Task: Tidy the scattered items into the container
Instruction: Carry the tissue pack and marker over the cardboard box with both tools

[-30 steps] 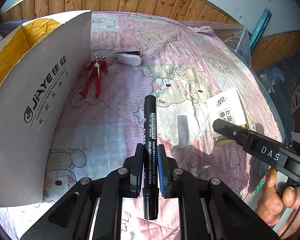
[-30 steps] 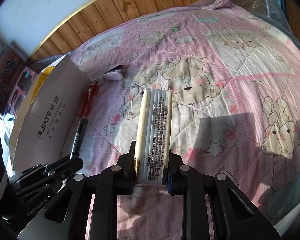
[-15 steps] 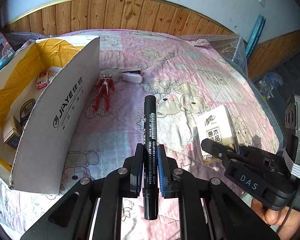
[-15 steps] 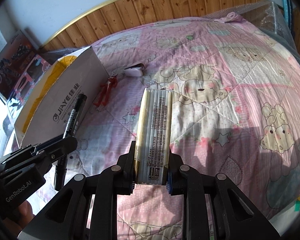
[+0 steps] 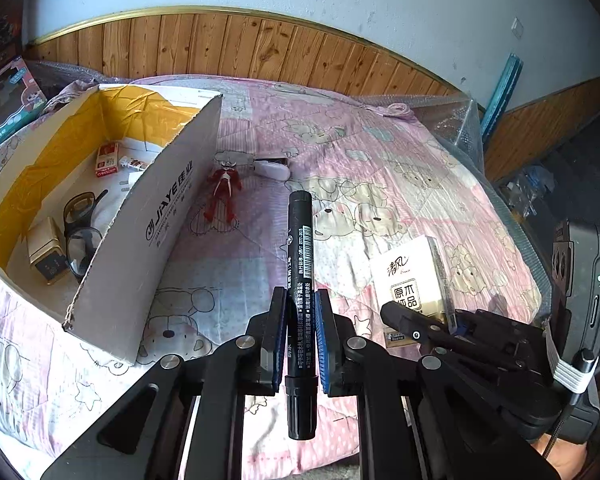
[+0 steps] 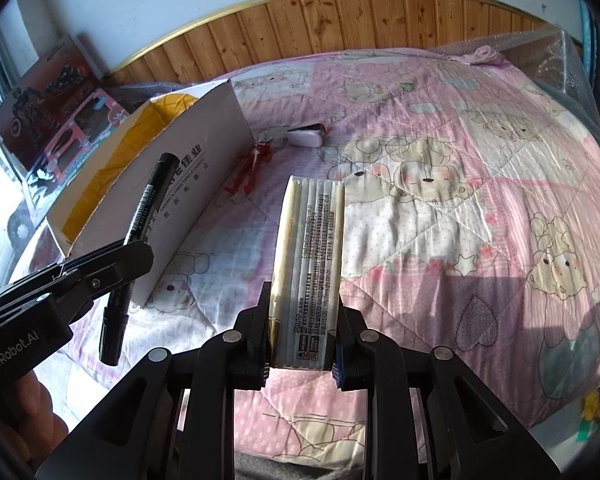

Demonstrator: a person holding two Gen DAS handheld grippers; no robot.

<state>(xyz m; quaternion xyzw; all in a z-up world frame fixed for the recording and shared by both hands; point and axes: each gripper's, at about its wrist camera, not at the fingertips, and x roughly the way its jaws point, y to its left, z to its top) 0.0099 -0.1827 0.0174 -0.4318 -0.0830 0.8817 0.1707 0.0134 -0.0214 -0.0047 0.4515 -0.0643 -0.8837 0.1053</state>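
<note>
My left gripper [image 5: 299, 300] is shut on a black marker [image 5: 300, 256], held above the pink quilt to the right of the open cardboard box [image 5: 156, 216]. In the right wrist view the same marker [image 6: 140, 216] points at the box [image 6: 204, 184]. My right gripper [image 6: 302, 300] is shut on a tissue pack [image 6: 310, 256], which also shows at the right of the left wrist view as the tissue pack [image 5: 408, 280]. A red toy figure [image 5: 222, 192] and a white clip-like item [image 5: 271, 167] lie on the quilt beside the box's right wall.
Inside the box lie glasses [image 5: 80, 232], a gold tin [image 5: 46, 256] and a red-and-white packet [image 5: 107, 159]. Toy cartons [image 6: 60, 108] stand left of the bed. Bubble wrap [image 5: 452, 116] covers the far right corner. A wooden wall panel [image 5: 260, 52] runs behind.
Both grippers have risen and pulled back from the quilt, each keeping its item. The box interior has come into the left wrist view.
</note>
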